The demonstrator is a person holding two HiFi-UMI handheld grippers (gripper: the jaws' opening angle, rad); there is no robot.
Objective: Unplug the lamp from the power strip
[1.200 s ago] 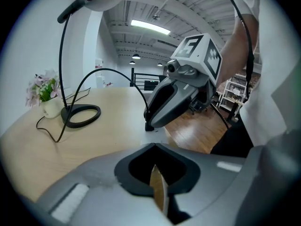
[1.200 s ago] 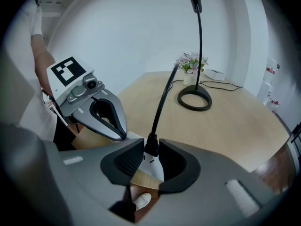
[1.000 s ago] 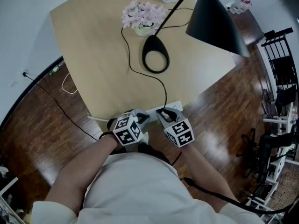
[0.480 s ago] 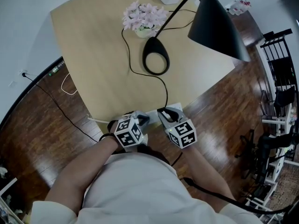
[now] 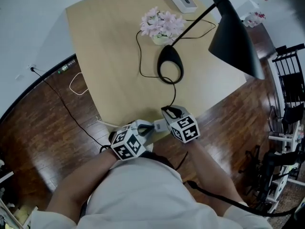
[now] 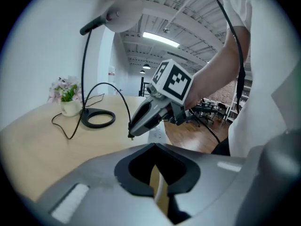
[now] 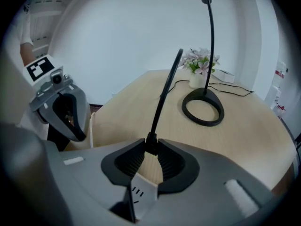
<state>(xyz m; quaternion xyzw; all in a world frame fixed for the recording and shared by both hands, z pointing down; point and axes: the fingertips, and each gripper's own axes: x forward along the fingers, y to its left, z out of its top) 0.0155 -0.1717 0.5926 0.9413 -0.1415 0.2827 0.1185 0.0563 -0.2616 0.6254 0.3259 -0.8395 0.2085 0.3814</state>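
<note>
The black lamp has a ring base (image 5: 170, 65) and a cone shade (image 5: 236, 37) on the pale wooden table (image 5: 109, 61). Its black cord (image 5: 172, 97) runs down to the near edge. My right gripper (image 5: 167, 111) is shut on the lamp's black plug (image 7: 150, 142), with the cord rising from its jaws. In the left gripper view the plug (image 6: 130, 134) hangs just off the white power strip (image 6: 157, 134). My left gripper (image 5: 148, 127) is shut on the left end of that power strip (image 5: 160, 125).
A pot of pink flowers (image 5: 162, 23) and a white box (image 5: 182, 0) stand at the table's far side. Thin cables lie on the dark wood floor (image 5: 52, 109) to the left. A black rack (image 5: 290, 80) stands at the right.
The right gripper has drawn up and away from the power strip with the plug in its jaws. The left gripper has stayed on the strip. The head view has shifted a little.
</note>
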